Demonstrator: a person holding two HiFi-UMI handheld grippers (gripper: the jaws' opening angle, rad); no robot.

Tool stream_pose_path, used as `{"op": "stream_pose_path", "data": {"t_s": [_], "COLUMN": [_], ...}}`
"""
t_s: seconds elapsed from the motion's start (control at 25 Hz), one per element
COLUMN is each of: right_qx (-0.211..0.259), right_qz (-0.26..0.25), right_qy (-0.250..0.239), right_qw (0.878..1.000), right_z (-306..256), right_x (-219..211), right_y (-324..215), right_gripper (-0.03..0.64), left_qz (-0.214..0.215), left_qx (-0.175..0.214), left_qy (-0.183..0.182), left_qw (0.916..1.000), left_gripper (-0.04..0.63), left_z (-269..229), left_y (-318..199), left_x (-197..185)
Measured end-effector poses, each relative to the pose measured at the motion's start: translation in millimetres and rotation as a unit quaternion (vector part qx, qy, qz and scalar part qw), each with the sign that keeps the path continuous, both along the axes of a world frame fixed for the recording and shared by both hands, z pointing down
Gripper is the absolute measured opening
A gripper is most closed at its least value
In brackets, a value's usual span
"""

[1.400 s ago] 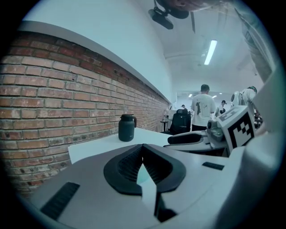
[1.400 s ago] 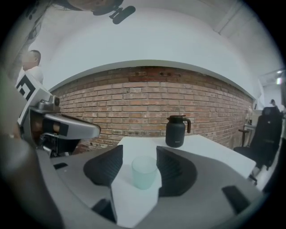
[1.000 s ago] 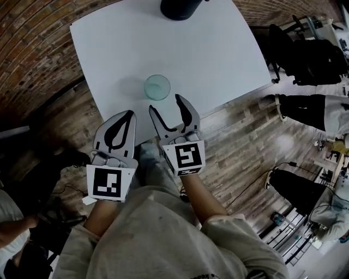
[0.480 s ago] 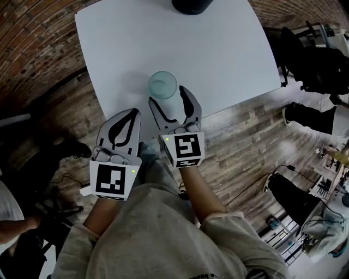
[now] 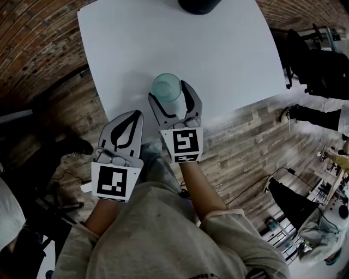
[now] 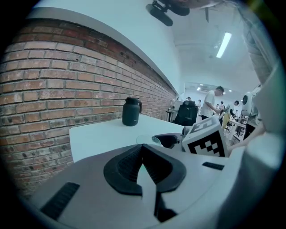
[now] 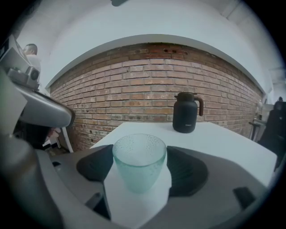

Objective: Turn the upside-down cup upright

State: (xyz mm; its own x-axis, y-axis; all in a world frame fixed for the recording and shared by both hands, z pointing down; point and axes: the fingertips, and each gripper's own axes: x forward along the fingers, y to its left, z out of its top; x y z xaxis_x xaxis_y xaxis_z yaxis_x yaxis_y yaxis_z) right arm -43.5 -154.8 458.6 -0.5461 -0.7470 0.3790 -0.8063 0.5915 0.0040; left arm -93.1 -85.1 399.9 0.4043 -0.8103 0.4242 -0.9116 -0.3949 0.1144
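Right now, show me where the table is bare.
Bare: the wide stretch between the cup and the jug, and the table's right side. Crowded: the near edge, where the right gripper has just been opening its jaws around the cup, beside the shut left gripper.

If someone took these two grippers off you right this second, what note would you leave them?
Left gripper: fingers shut, empty, by the white table's near edge.
Right gripper: fingers have just been opening; they stand wide on either side of the green glass cup without pressing it.
The cup stands near the table's front edge, with a dark jug at the far end.
Done: the reach.
Left: close on the cup, lift, flip, set down.
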Motion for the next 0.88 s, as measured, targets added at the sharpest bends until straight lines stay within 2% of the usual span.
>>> {"op": "stream_pose_path", "data": {"t_s": [0.24,0.88], "right_qx": [0.006,0.045], "right_qz": [-0.006,0.0], "right_qy": [0.009,0.013], "right_qw": [1.0,0.999], "right_z": [3.8,4.0], "right_x": [-2.2,-5.9], "right_y": [-2.3,-10.3], "right_gripper": [0.377,0.377], "left_qz": [-0.003,-0.011], "left_qx": [-0.004,-0.012], "left_qy": [0.004,0.009], "left_qw": [1.0,0.9998], "left_gripper": [0.009,0.009], "left_z": [1.9,7.1], "left_y": [0.3,4.9], "left_x": [-1.4,-11.0]}}
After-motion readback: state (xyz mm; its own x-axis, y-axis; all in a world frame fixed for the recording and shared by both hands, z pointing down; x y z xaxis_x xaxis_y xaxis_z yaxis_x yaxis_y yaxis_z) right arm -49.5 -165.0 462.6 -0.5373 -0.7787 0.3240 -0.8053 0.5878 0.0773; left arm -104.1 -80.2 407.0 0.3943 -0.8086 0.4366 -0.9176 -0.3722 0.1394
